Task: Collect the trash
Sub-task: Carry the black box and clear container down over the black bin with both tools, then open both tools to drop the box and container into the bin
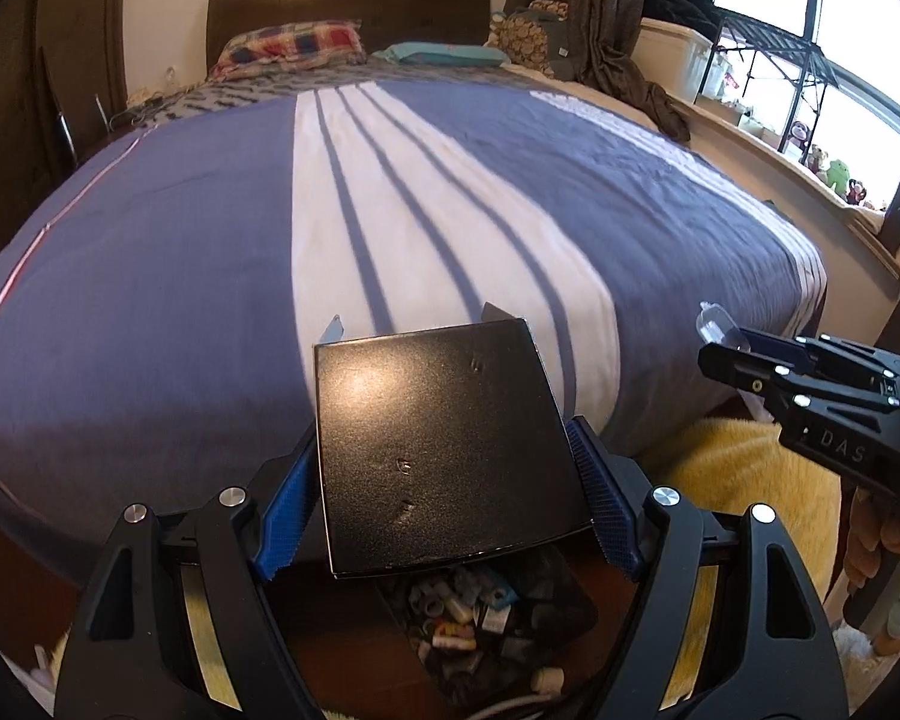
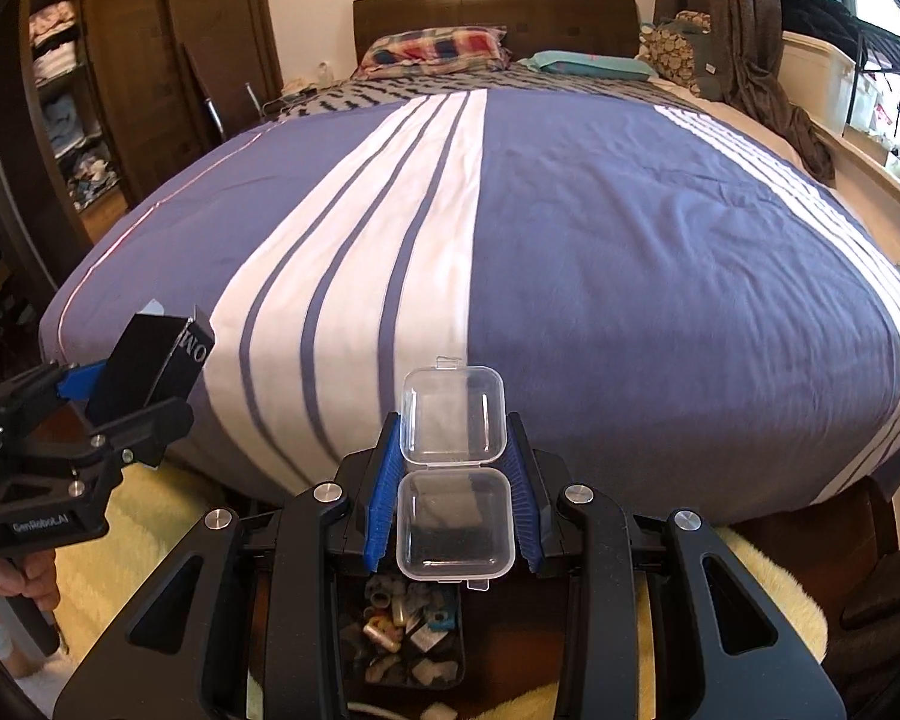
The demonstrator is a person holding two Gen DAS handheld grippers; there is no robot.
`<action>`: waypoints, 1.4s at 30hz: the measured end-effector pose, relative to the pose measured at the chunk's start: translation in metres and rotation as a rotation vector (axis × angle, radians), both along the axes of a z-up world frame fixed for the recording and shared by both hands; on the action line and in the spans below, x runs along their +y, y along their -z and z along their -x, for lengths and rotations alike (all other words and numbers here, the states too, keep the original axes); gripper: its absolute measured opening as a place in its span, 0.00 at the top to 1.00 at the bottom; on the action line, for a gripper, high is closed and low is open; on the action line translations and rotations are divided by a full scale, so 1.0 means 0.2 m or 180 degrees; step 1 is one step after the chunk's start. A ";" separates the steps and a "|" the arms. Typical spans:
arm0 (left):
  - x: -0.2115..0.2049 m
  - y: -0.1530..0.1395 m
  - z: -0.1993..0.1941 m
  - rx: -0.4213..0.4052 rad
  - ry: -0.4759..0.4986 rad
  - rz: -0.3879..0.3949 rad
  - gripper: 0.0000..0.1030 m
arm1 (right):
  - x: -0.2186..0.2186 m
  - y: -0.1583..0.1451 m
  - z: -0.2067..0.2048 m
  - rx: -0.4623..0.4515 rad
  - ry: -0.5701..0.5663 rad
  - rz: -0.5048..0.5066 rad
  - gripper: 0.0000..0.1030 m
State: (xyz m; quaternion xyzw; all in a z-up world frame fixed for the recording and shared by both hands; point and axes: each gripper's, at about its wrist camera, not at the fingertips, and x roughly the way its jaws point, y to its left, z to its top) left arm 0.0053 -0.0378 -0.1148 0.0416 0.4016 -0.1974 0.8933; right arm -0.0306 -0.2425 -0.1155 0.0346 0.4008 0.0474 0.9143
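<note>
Bin (image 2: 402, 642) contents too small to identify; black box (image 1: 450, 450) hides its rim.

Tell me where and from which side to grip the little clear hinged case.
Grip the clear case by the two opposite side walls of its base half, coming in from the base's free end, as the right gripper does. The open lid is hinged at the far end, so squeezing the base avoids folding it.
</note>
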 end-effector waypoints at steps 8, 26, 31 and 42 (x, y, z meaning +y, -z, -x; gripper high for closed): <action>0.05 0.19 0.08 0.0270 -0.0067 -0.0050 0.28 | 0.06 0.15 0.08 0.0200 -0.0102 -0.0077 0.67; 0.01 0.60 0.12 0.0857 -0.0009 -0.0192 0.28 | 0.15 0.45 0.08 0.0723 -0.0231 -0.0094 0.67; 0.00 0.71 0.09 0.1046 0.0000 -0.0202 0.28 | 0.14 0.54 0.05 0.0892 -0.0236 -0.0139 0.67; -0.02 0.91 0.05 0.1408 0.0059 -0.0244 0.28 | 0.16 0.72 -0.03 0.1283 -0.0360 -0.0358 0.67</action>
